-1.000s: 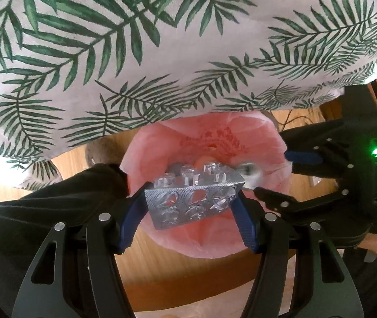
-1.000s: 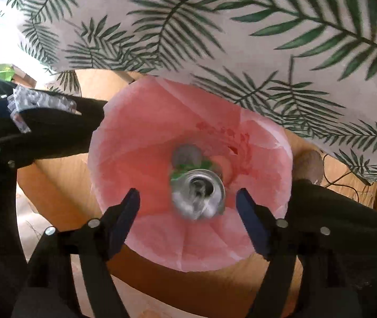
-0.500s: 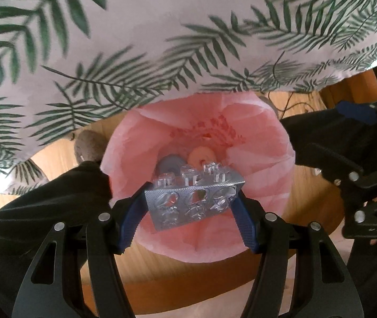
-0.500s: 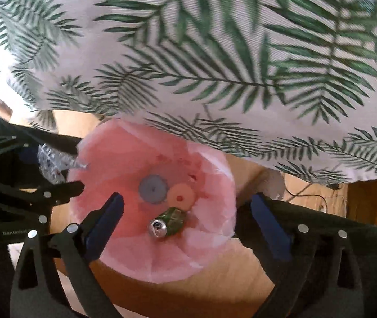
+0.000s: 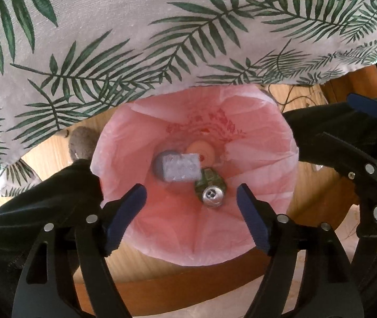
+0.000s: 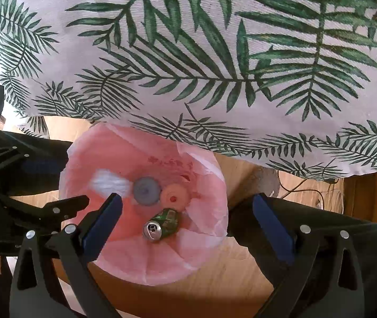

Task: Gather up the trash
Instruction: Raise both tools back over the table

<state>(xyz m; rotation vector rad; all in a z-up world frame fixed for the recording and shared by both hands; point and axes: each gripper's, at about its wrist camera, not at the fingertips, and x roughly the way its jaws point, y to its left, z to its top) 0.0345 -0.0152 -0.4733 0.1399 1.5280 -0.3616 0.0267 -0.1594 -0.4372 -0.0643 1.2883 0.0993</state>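
Note:
A bin lined with a pink bag (image 5: 254, 159) (image 6: 162, 259) stands on the wooden floor below both grippers. My left gripper (image 5: 191, 206) points straight down over it, its jaws opening with nothing between them. The silver blister pack (image 5: 180, 167) (image 6: 109, 182) is loose and blurred, falling inside the bag. At the bottom lie a crushed green can (image 5: 211, 188) (image 6: 162, 224), a grey lid (image 6: 146, 190) and an orange lid (image 5: 201, 149) (image 6: 175, 197). My right gripper (image 6: 188, 217) stands wide open above the bin's right part, empty.
A tablecloth with green palm leaves (image 5: 162, 26) (image 6: 215, 39) hangs over the bin's far side. A person's dark trouser legs (image 5: 43, 198) (image 6: 347, 238) flank the bin. Cables (image 6: 307, 188) lie on the floor at right.
My left gripper sank toward the bin, opened and let go of the blister pack, which now drops into the bag. The can released from my right gripper fell to the bottom; that gripper rose.

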